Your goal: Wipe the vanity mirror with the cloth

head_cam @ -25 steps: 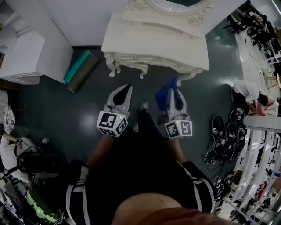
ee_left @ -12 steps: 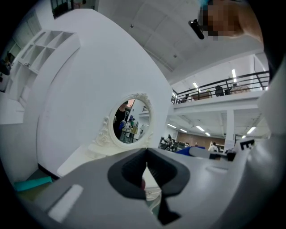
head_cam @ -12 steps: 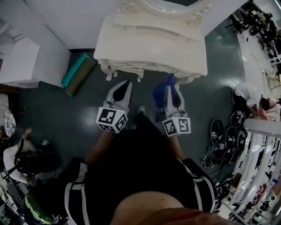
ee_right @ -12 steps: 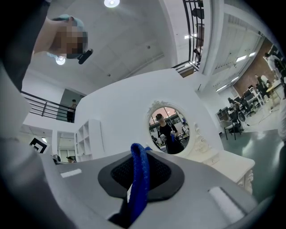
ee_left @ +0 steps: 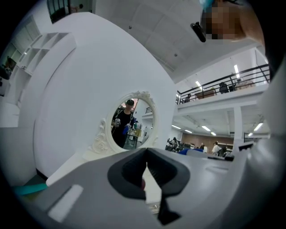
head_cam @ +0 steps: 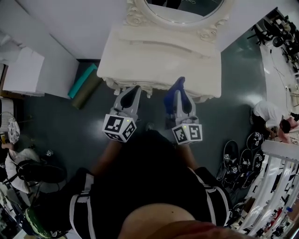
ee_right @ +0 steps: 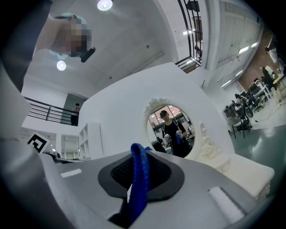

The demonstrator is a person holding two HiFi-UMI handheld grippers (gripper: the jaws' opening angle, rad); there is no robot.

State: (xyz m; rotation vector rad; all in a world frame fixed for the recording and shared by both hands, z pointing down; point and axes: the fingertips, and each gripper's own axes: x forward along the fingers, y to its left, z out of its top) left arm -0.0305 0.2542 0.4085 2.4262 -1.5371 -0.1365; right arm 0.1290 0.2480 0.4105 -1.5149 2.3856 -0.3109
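The left gripper [head_cam: 134, 90] and the right gripper [head_cam: 181, 94] were held side by side at the near edge of a cream dressing table [head_cam: 159, 51], which lay toward 12 o'clock in the head view. The oval vanity mirror [head_cam: 182, 8] stood at the far back of the table, at 12 o'clock, well apart from both grippers.

In the right gripper view, the right gripper's [ee_right: 139, 156] jaws were clamped on a blue cloth [ee_right: 138, 192]. A fold of it rose between the pads toward 12 o'clock. The mirror [ee_right: 172, 129] showed at about 1 o'clock above the jaws, with a person reflected in it. In the head view the cloth [head_cam: 171, 99] bulged out at the gripper's 9 o'clock side.

In the left gripper view, the left gripper's [ee_left: 146, 156] jaws were together with nothing gripped between them. The mirror [ee_left: 132, 120] sat just above them at 12 o'clock.

A teal rolled mat [head_cam: 83, 80] lay on the dark floor at 9 o'clock of the table.
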